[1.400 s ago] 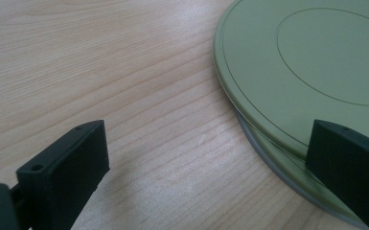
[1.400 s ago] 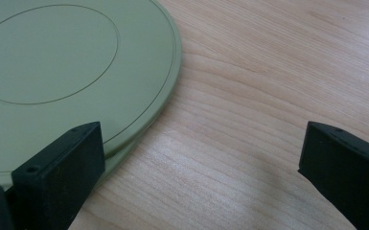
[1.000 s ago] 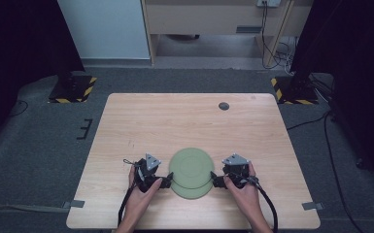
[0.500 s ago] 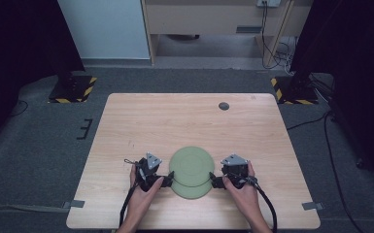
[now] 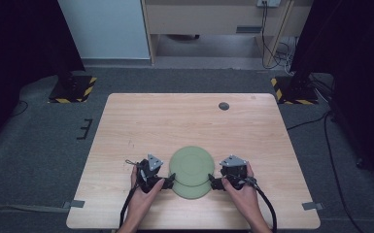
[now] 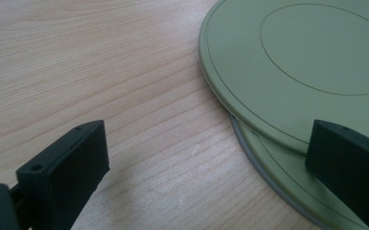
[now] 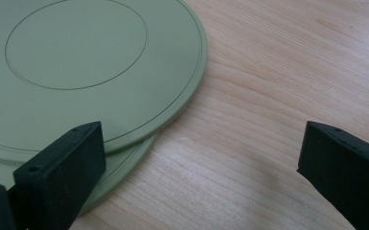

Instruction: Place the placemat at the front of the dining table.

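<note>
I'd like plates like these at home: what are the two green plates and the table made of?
Upper plate and lower plate: probably matte plastic or melamine, given the even dull sage colour, thin rims and fine moulded rings. Table: pale wood or wood-look laminate, with visible grain.

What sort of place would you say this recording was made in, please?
Probably a lab or test room set up for recording, not a home: a bare wooden table on grey carpet, dark stands on hazard-striped bases, loose cables, and two green plates between handheld grippers.
</note>
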Tool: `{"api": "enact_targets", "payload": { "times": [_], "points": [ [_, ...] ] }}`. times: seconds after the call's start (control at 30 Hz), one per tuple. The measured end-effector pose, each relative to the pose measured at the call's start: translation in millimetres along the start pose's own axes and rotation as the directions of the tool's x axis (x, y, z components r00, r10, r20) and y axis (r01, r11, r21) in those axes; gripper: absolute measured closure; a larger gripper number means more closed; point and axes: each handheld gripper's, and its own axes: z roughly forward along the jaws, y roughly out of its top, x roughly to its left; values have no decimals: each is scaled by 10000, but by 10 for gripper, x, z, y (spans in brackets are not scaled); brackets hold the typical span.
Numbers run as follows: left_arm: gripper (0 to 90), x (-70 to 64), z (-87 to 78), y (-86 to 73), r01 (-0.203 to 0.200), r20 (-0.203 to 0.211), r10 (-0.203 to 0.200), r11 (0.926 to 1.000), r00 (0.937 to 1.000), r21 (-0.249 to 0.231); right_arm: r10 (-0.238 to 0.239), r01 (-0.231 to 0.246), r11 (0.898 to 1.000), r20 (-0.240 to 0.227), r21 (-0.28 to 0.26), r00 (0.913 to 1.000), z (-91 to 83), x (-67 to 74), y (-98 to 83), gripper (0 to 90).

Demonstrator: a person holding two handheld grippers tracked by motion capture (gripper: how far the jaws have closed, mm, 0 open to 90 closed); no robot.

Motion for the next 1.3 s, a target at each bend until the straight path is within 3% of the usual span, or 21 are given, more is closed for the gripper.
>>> {"api": "enact_targets", "payload": {
  "times": [0.13, 0.4, 0.5, 0.6, 0.83, 1.3],
  "points": [
    [7, -4, 12, 6, 13, -124, -14, 10000, 9999, -92, 96, -96, 9999, 45, -58, 9999, 20, -14, 2, 14],
    [23, -15, -1, -4, 2, 73, -2, 10000, 10000, -29, -2, 2, 10000, 33, -42, 10000, 2, -17, 31, 44],
    [24, -24, -14, -5, -22, 148, 23, 10000, 9999, -37, 176, -175, 9998, -171, 11, 9997, -15, -39, 84, 42],
    [25, -35, -38, 2, -111, 252, 113, 9999, 9996, -57, 12, -7, 9999, -304, 172, 9995, -49, -69, 153, 41],
    [24, -38, -49, -1, -120, 497, 122, 9999, 9987, -41, -12, 52, 9985, -728, 549, 9973, -65, -247, 465, 51],
    [24, -72, -47, -9, -229, 746, 227, 9997, 9970, 15, -69, 181, 9946, -1082, 1026, 9941, 137, -393, 956, 80]
  ]
}}
